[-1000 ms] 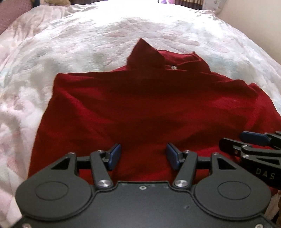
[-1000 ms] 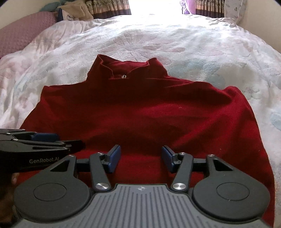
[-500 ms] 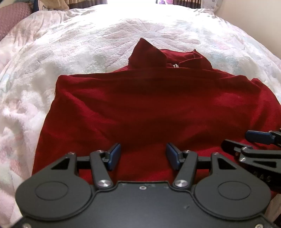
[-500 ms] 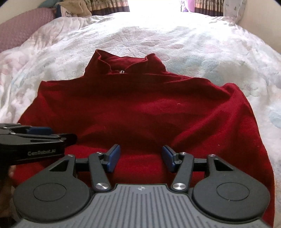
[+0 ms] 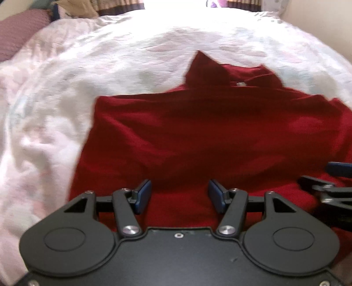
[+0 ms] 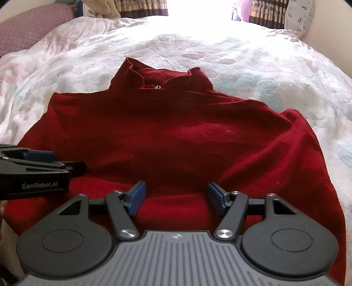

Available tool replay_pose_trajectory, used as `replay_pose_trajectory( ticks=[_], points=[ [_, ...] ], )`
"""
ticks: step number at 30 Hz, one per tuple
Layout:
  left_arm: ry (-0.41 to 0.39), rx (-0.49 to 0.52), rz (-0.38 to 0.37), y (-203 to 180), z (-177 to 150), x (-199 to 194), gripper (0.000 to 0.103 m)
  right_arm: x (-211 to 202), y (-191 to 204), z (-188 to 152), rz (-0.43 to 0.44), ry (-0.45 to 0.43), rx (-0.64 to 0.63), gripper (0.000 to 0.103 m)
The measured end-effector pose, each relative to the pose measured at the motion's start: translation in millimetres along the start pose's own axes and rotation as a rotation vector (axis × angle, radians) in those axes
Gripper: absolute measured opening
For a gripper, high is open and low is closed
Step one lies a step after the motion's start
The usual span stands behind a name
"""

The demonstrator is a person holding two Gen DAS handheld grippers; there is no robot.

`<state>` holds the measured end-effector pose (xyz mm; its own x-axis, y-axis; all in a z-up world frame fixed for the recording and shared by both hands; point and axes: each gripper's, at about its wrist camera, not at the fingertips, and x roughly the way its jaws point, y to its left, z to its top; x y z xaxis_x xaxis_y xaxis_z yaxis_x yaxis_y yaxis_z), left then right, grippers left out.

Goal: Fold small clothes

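A dark red collared top (image 5: 209, 132) lies spread flat on the bed, collar (image 5: 220, 70) pointing away from me. It also shows in the right wrist view (image 6: 176, 136), with its collar (image 6: 160, 77) at the far end. My left gripper (image 5: 179, 195) is open and empty, just above the near hem on the left half. My right gripper (image 6: 176, 195) is open and empty above the near hem on the right half. Each gripper shows at the edge of the other's view, the right one (image 5: 330, 182) and the left one (image 6: 44, 167).
A white floral quilt (image 6: 264, 66) covers the bed all around the top. A purple pillow (image 6: 28, 28) lies at the far left, curtains (image 6: 140, 8) and another pillow (image 6: 297, 15) at the back. A wall (image 5: 325, 24) runs along the right.
Both grippers have drawn back slightly toward the near hem and risen a little, so more of the quilt shows. Both stay open. The top has not moved.
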<state>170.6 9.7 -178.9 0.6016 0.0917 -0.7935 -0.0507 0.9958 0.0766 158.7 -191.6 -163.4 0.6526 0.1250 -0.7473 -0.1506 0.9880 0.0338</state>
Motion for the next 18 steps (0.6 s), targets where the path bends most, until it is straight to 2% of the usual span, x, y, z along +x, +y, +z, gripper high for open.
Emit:
replay_pose_trajectory(
  ticks=[5, 10, 18],
  points=[
    [0.018, -0.06, -0.028, 16.8, 1.5, 3.3, 0.06, -1.2, -2.3, -3.5, 0.013, -0.016, -0.004, 0.075],
    [-0.006, 0.023, 0.024, 1.3, -2.9, 2.0, 0.06, 0.5, 1.0, -6.4, -0.002, -0.029, -0.008, 0.076],
    [-0.06, 0.032, 0.057, -5.0, -14.4, 2.6, 0.061, 0.9, 9.5, -11.4, -0.049, -0.056, -0.031, 0.077]
  ],
)
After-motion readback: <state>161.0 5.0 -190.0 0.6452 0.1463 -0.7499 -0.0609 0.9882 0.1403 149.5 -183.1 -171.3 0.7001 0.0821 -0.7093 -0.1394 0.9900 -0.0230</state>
